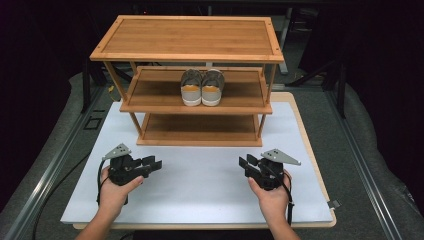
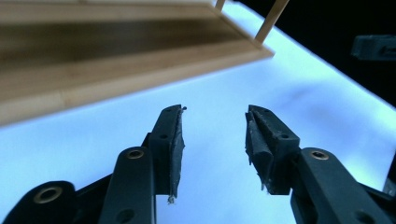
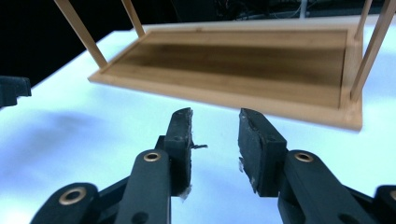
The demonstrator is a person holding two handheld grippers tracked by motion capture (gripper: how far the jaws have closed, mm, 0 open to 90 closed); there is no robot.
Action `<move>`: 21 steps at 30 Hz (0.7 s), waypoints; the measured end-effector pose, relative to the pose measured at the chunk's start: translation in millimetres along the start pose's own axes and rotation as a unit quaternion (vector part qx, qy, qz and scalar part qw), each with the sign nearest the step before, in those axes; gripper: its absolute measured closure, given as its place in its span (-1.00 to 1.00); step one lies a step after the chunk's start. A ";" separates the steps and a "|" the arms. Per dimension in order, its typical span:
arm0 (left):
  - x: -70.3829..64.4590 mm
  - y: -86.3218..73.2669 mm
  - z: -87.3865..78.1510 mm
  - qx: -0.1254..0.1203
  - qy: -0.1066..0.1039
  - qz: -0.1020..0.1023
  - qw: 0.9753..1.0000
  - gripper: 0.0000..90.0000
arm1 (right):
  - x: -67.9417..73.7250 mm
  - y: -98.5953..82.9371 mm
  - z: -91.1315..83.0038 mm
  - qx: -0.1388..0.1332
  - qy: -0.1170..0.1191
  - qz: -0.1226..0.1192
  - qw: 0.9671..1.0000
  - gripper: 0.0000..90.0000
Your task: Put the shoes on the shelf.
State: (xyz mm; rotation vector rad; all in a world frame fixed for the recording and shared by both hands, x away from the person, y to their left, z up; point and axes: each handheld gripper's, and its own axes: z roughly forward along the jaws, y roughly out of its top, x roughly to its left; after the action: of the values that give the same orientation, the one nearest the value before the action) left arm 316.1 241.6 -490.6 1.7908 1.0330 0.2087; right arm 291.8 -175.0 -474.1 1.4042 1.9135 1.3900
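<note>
While both claws, left claw (image 1: pixel 156 163) and right claw (image 1: pixel 244 162), hover apart and empty at lower frame, the pair of sneakers (image 1: pixel 202 87) on the rack's middle shelf (image 1: pixel 150 94) looks the likely target.

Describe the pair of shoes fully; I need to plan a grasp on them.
The pair of shoes is grey, low-cut, with white soles and orange-tan insoles. They stand upright side by side, touching, heels toward the person, centred on the middle shelf of the wooden rack. Nothing else touches them.

Left gripper (image 1: pixel 156 163) and right gripper (image 1: pixel 243 162) held low, jaws parted, pointing inward.
</note>
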 end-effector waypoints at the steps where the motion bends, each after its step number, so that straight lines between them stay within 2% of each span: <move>1: 1.0 -3.8 1.7 0.002 0.004 0.002 1.000 0.21 | 0.0 -4.0 1.2 0.004 -0.002 -0.003 1.000 0.41; 5: 5.0 -12.8 4.6 0.001 0.015 0.001 1.000 0.15 | -2.0 -20.9 4.9 0.015 -0.005 -0.015 1.000 0.37; 9: 8.2 -22.8 12.8 0.014 0.021 0.008 1.000 0.12 | -5.6 -33.8 11.2 0.030 -0.003 -0.020 0.999 0.38; 11: 8.8 -26.6 16.4 0.019 0.021 0.011 1.000 0.11 | -7.0 -37.6 14.0 0.035 -0.003 -0.019 0.999 0.38; 15: 8.9 -33.2 24.1 0.032 0.018 0.013 0.999 0.10 | -9.3 -43.2 18.9 0.047 -0.008 -0.035 0.998 0.38; 18: 4.6 -37.5 30.4 0.042 0.018 0.020 0.999 0.09 | -9.2 -47.9 22.3 0.055 -0.009 -0.037 0.998 0.38; 21: 0.4 -40.2 35.7 0.051 0.013 0.027 0.998 0.07 | -6.0 -52.0 27.2 0.065 -0.008 -0.050 0.997 0.34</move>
State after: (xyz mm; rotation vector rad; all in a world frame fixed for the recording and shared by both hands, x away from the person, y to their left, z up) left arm 314.3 222.4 -540.8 1.9151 1.0299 0.2173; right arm 289.5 -167.6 -532.6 1.3529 2.0668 1.2237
